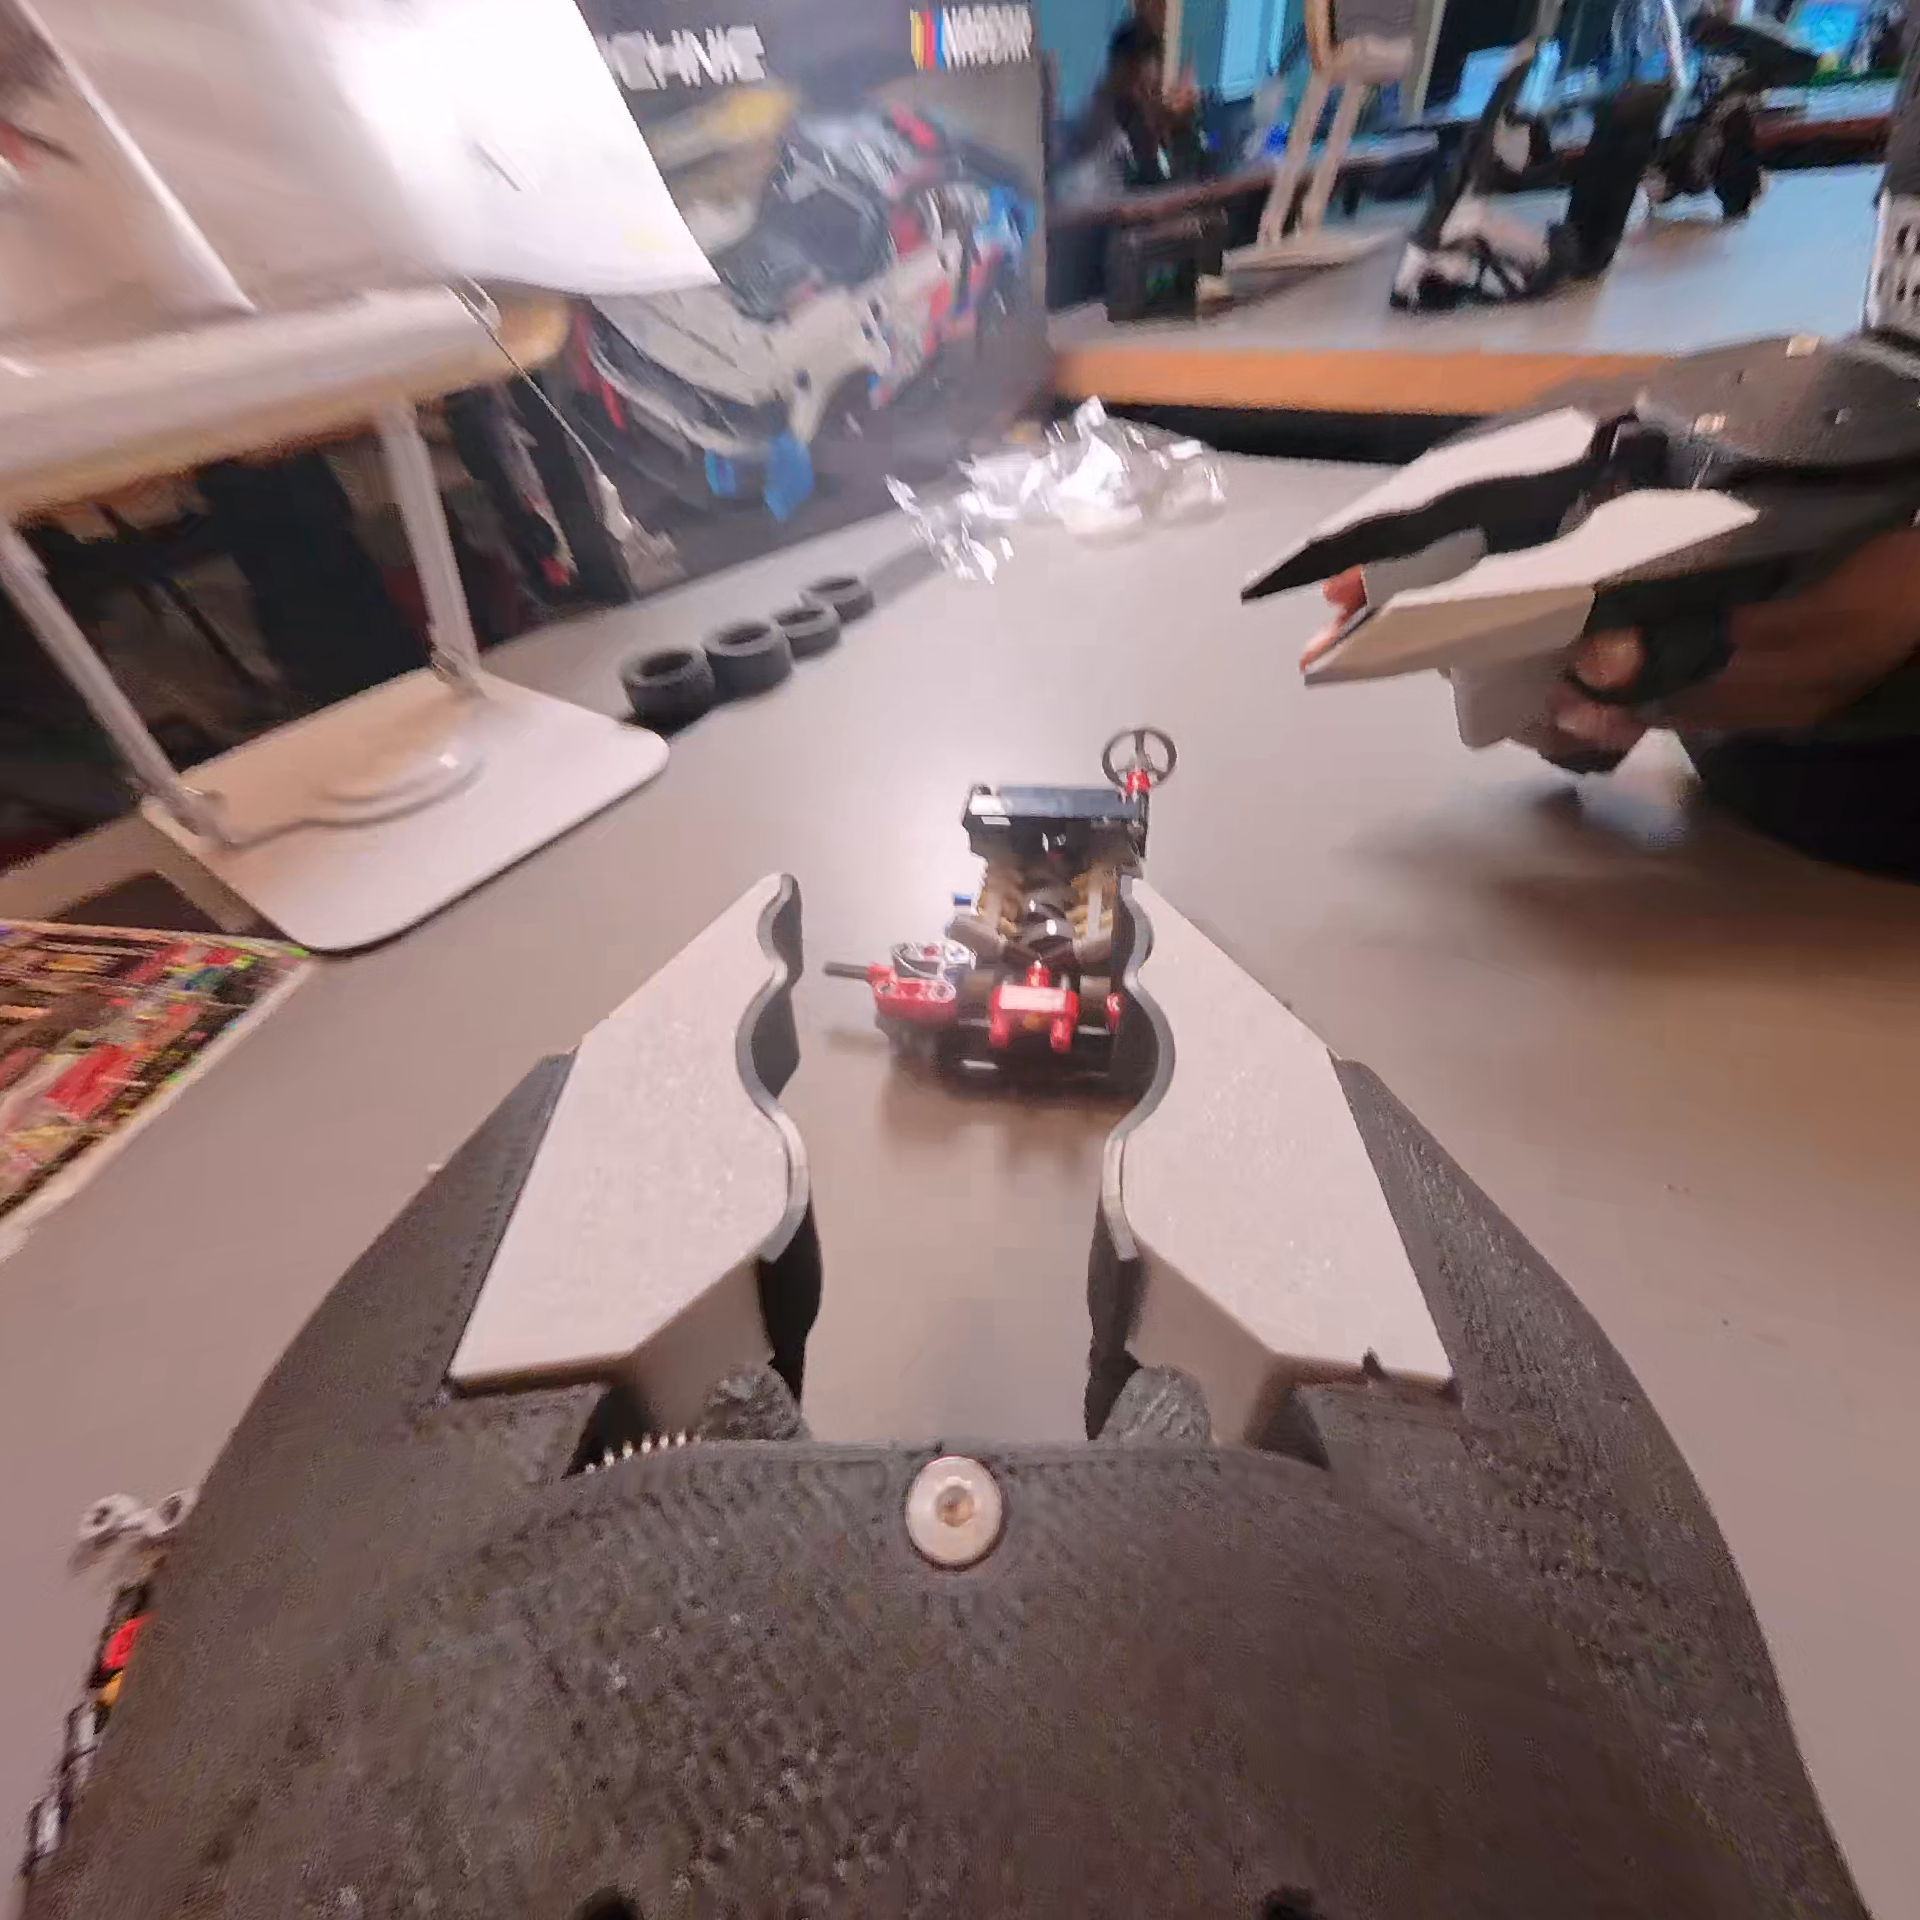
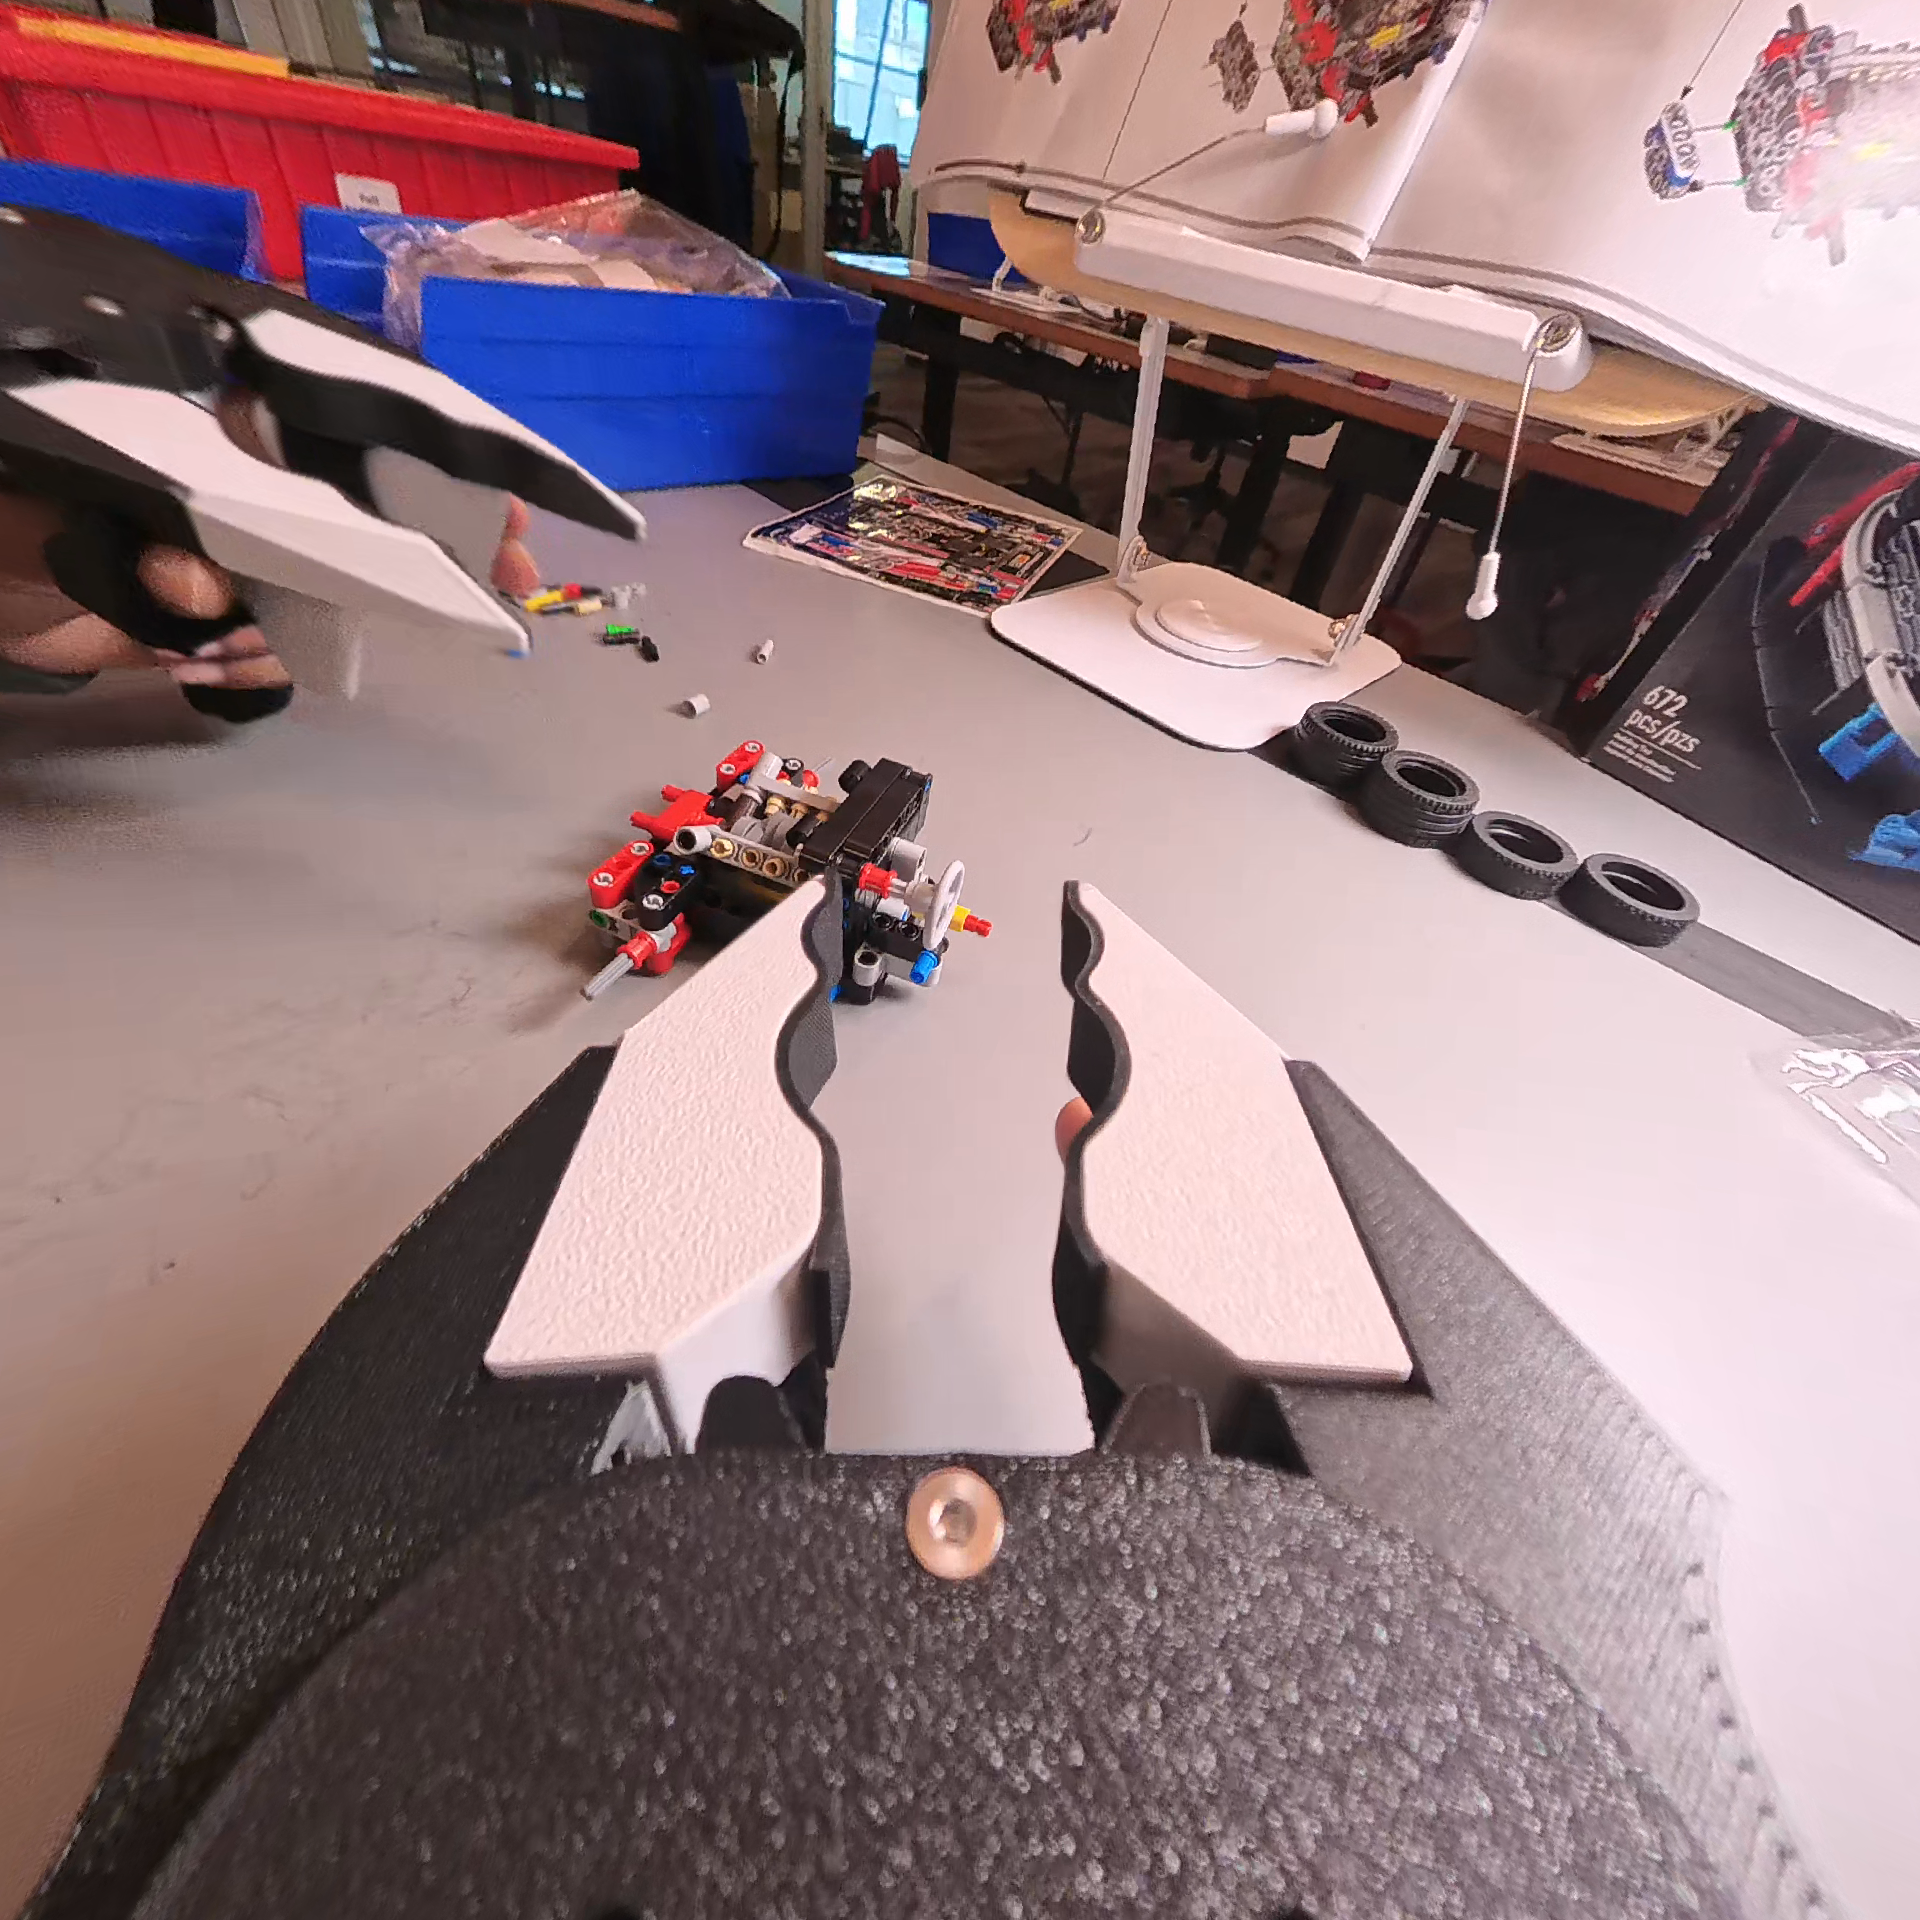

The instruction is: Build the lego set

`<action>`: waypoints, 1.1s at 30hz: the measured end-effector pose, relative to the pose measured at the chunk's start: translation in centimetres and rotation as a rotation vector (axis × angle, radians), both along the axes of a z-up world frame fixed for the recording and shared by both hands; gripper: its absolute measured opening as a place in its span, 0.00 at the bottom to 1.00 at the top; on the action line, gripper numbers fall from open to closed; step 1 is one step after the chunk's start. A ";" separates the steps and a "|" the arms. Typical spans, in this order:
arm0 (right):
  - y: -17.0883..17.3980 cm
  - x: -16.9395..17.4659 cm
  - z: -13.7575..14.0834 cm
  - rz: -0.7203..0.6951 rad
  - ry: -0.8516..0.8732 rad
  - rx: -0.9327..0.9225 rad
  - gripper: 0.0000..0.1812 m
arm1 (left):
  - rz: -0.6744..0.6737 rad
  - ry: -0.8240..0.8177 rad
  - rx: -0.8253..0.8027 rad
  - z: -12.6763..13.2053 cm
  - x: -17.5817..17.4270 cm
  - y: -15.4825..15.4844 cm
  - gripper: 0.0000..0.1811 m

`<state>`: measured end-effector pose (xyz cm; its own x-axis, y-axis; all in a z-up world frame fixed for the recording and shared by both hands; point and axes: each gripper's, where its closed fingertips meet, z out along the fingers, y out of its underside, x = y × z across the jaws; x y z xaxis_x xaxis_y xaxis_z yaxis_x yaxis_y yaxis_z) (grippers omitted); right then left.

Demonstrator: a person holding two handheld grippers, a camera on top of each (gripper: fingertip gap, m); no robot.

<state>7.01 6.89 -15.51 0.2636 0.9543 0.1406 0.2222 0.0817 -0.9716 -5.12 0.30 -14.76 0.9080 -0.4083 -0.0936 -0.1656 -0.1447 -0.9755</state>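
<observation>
On the grey table (image 2: pixel 312 1039) the white book stand (image 2: pixel 1195 634) holds your manual far right, four black tyres (image 2: pixel 1496 831) line up beside it, and the half-built lego chassis (image 2: pixel 769 842) sits mid-table between your left gripper (image 1: pixel 961 935) and right gripper (image 2: pixel 945 914), both spread wide and empty.

table (image 2: pixel 312 1039) bare around lego assembly (image 2: pixel 769 862) | stand base (image 2: pixel 1195 644), tyres (image 2: pixel 1496 831) right

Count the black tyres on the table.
4, lying flat in one row beside the stand's base, in front of the box: tyres. None looks hidden.
</observation>
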 end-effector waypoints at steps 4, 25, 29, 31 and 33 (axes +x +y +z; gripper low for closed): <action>0.2 0.1 0.7 -0.012 0.040 -0.012 0.25 | 0.097 -0.019 0.125 2.4 -1.7 -1.0 0.32; 4.4 -2.3 1.8 -0.163 0.109 0.088 0.24 | 0.228 0.026 0.247 4.4 -4.3 -1.1 0.30; 6.7 -4.4 3.1 -0.190 0.184 0.055 0.26 | 0.228 0.033 0.250 4.4 -3.9 -1.2 0.30; 7.4 -5.2 3.5 -0.191 0.203 0.054 0.26 | 0.230 0.028 0.258 4.6 -4.0 -1.4 0.29; 7.5 -5.8 3.3 -0.168 0.186 0.066 0.26 | 0.227 0.011 0.262 4.9 -4.0 -1.6 0.28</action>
<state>1.16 14.36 -12.21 0.4447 0.8854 0.1355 0.0563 0.1234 -0.9908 -9.15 -1.27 -9.86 0.9713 -0.1569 -0.1788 -0.1686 0.0764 -0.9827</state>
